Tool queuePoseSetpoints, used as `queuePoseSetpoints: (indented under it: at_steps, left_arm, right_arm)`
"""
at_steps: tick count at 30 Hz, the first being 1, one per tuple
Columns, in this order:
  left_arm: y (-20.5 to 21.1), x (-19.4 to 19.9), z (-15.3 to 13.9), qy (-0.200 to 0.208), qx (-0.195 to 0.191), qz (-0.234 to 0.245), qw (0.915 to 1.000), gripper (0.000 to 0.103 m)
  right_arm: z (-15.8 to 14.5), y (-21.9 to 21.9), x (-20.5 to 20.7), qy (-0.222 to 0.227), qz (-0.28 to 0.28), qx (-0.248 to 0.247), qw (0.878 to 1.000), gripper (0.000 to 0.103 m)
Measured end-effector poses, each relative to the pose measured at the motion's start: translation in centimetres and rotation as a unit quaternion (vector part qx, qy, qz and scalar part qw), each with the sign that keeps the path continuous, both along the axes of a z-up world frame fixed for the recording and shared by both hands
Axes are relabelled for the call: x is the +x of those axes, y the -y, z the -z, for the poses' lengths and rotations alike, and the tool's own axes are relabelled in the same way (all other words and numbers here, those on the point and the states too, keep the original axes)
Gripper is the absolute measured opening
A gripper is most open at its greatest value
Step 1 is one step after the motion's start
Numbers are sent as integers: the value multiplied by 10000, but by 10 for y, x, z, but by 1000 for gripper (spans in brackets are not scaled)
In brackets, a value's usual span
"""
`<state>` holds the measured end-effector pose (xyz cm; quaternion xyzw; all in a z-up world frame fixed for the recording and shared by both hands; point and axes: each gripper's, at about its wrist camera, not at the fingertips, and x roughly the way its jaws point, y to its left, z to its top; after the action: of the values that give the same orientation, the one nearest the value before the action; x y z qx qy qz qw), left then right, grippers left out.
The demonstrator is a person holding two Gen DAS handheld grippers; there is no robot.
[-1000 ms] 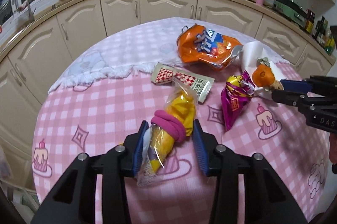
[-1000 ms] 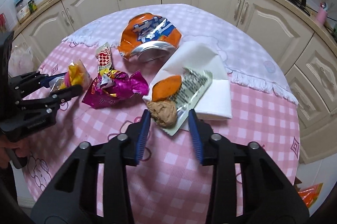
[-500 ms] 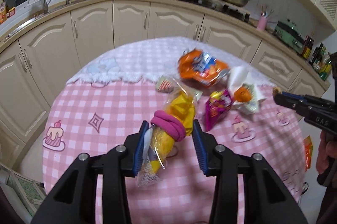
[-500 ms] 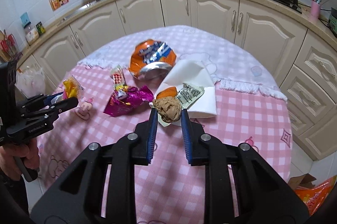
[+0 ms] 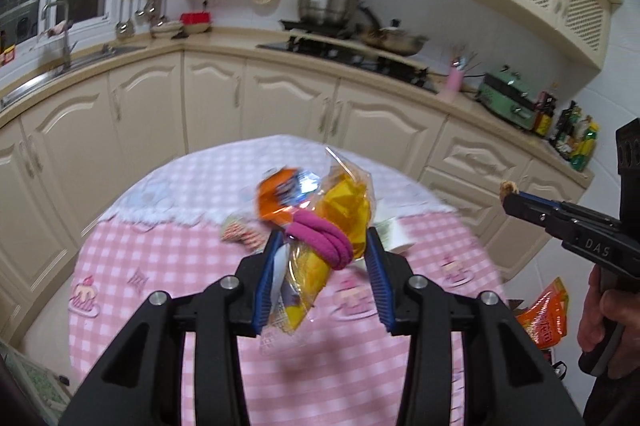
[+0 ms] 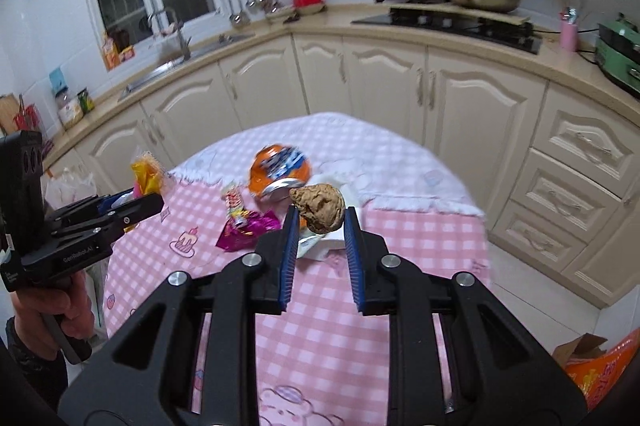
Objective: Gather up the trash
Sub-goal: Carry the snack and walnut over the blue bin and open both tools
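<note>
In the left wrist view my left gripper point(image 5: 324, 242) is shut on a clear plastic bag with yellow contents point(image 5: 336, 214), a pink hair band point(image 5: 320, 238) wound around it, held above the table. My right gripper point(image 6: 321, 216) is shut on a brown crumpled lump point(image 6: 318, 208), also lifted. Each gripper shows in the other's view: the right gripper point(image 5: 514, 198) at the right edge, the left gripper point(image 6: 154, 204) at the left. On the pink checked tablecloth point(image 6: 400, 246) lie an orange snack bag point(image 6: 280, 170), a magenta wrapper point(image 6: 244, 232), a red-and-white wrapper point(image 6: 234, 202) and a white napkin point(image 6: 344, 182).
Cream kitchen cabinets point(image 6: 460, 98) curve behind the round table. A stove with pots point(image 6: 448, 14) and a sink point(image 6: 180, 54) sit on the counter. An orange bag point(image 6: 600, 374) and cardboard lie on the floor at the right. A hand point(image 5: 604, 322) grips the right tool.
Both grippers rose well above the table and tilted up. The right one closed on the brown lump and lifted it off the wrapper; the left kept its hold on the yellow bag.
</note>
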<state>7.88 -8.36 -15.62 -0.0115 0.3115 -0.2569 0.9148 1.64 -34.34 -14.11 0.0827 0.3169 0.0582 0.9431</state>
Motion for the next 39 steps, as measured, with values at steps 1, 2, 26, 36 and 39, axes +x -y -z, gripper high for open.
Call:
queuePoseSetpoints:
  at_steps: [1, 2, 26, 36, 39]
  left_arm:
    - [8, -2, -4, 20, -64, 95, 9999, 40]
    - [14, -4, -7, 17, -123, 175, 9998, 40]
    - [333, -119, 102, -992, 723, 3444, 9308, 40]
    - [415, -146, 200, -1992, 1509, 3911, 8858, 40]
    - [434, -148, 217, -2166, 1647, 4032, 8737, 47]
  right_arm:
    - [-3, 9, -7, 35, 98, 5, 9999, 23]
    - [-6, 18, -14, 69, 190, 25, 9998, 23]
    - [108, 260, -223, -978, 3312, 832, 9348, 23]
    - [187, 297, -233, -1561, 3519, 1489, 9109, 23]
    - [210, 308, -235, -1618, 3514, 1887, 9026, 26]
